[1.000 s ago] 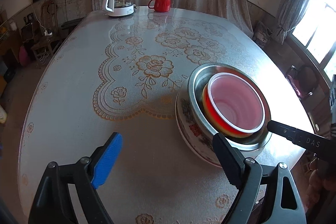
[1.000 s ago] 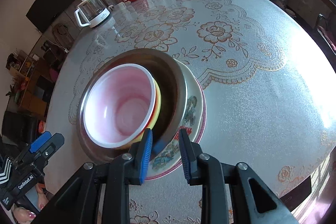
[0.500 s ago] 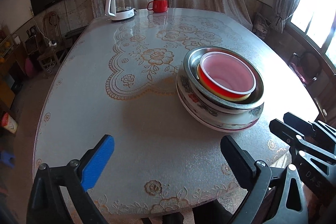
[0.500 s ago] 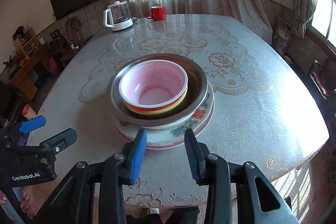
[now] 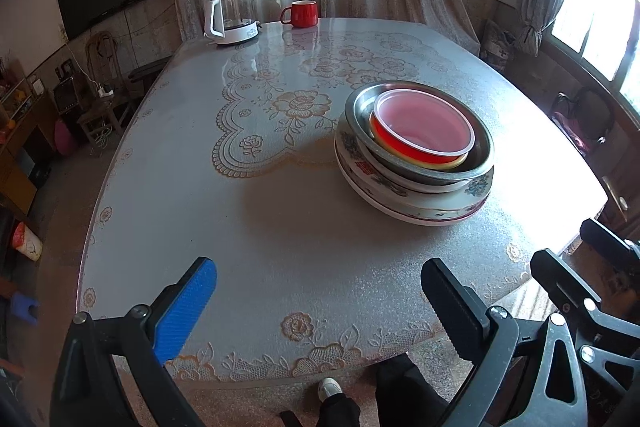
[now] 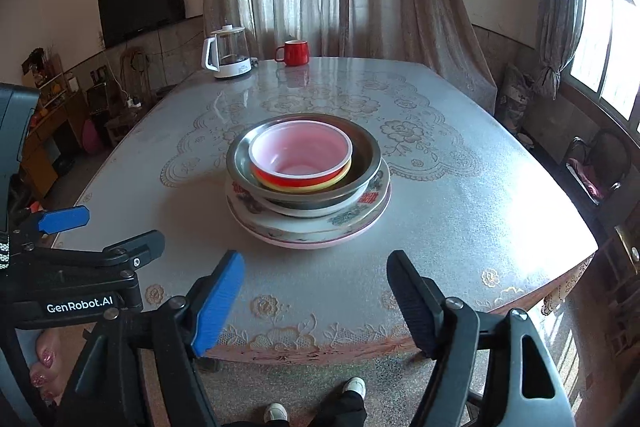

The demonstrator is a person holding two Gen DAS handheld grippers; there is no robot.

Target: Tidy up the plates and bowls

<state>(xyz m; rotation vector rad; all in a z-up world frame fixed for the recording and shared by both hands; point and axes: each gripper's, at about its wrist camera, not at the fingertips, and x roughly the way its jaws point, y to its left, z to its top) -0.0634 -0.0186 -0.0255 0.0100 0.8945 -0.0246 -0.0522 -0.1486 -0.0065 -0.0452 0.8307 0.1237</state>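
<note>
Both hand-held grippers have drawn back from the stack of dishes since the earlier frames, and now they hang over the near edge of the bench. One second ago the right hand-held gripper was nearly closed beside the rim of the stack; now its jaws are opening and nothing is between them. The left hand-held gripper stands wide open and it also holds nothing.

Beyond the fingers lies the oval bench, covered with a grey cloth with gold lace flowers. Between the hand-held grippers and the stack only bare cloth shows.

The stack sits toward the right half of the bench in the left wrist view and near the middle in the right wrist view. At the bottom is a wide pink-rimmed plate; on it rests a white ceramic plate with painted flowers. In that plate sits a round steel bowl, and inside it a yellow plastic bowl with a red plastic bowl with pale pink inside nested in it.

At the far edge of the bench stand a glass kettle with white handle and base and a red mug, well apart from the stack. Under the near edge, the person's dark trousers and white shoes are visible.
</note>
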